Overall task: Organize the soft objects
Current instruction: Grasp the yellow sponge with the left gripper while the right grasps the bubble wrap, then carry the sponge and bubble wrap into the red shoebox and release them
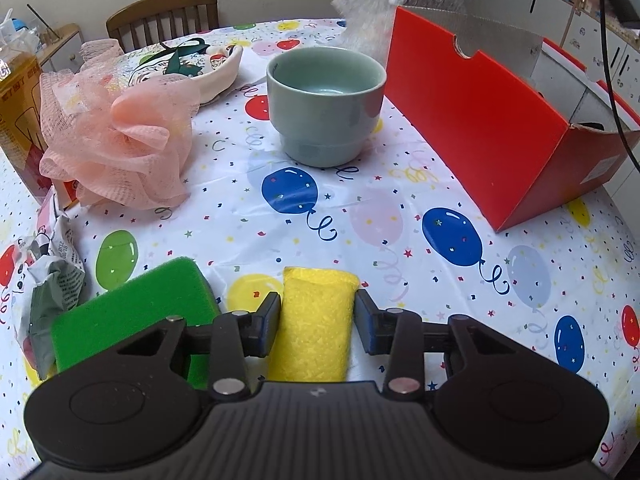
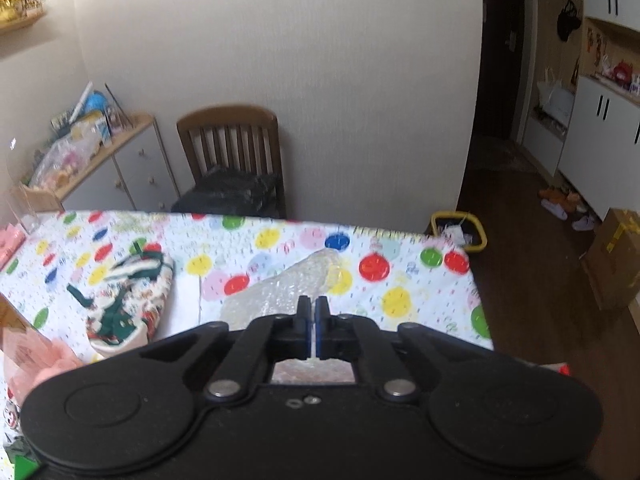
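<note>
Left wrist: left tongs (image 1: pixel 317 312) clamp yellow sponge (image 1: pixel 314 324), long axis pointing away (toward cup (image 1: pixel 325 104)).

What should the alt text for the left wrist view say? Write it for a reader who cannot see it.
The left gripper squeezes a yellow sponge on a balloon-print tablecloth, with a green sponge just left of it. Beyond stand a pale green bowl, a pink mesh bath pouf and an open red box.
</note>
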`<state>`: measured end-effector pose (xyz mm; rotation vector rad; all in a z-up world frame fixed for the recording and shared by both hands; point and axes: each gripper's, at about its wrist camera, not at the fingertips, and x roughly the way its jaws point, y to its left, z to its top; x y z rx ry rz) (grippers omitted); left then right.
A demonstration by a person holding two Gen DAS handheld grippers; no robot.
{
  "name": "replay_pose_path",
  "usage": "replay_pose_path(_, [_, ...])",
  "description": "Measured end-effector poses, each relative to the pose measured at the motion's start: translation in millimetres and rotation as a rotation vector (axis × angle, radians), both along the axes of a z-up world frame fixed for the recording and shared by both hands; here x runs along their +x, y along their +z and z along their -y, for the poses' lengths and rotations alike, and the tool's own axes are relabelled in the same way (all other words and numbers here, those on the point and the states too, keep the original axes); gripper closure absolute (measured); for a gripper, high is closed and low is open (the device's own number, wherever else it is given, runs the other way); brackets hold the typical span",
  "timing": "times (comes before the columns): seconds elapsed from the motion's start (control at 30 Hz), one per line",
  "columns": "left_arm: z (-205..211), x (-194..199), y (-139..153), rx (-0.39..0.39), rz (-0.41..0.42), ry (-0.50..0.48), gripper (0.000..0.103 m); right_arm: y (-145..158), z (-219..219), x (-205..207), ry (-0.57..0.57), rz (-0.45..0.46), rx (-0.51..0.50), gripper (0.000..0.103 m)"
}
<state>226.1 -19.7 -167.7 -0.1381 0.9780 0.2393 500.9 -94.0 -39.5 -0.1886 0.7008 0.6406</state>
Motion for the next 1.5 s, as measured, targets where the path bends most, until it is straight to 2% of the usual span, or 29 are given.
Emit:
replay_pose_path(0.33, [-2, 2, 22, 0.005, 0.038, 0.002, 0.065, 55, 34, -23, -0.022, 0.118, 0.083, 0.102])
replay_pose_path(0.7, [-4, 17, 73, -0.040, 0.123, -0.009, 0.068, 90, 86, -50, -0.053, 0.173, 0.146, 0.102])
replay_pose_path(0.8, [0, 22, 89, -0.020, 0.155, -0.030, 0.069, 93, 102, -56, -0.062, 0.175, 0.161, 0.102])
replay_pose_path(1.07, [17, 36, 121, -0.026, 0.213, -0.076, 0.069, 90, 142, -73, -0.089, 0.161, 0.192, 0.102])
replay_pose_path(1.5, [61, 85, 166, -0.042, 0.303, -0.173, 0.069, 74, 182, -95, -0.108, 0.116, 0.204, 0.102])
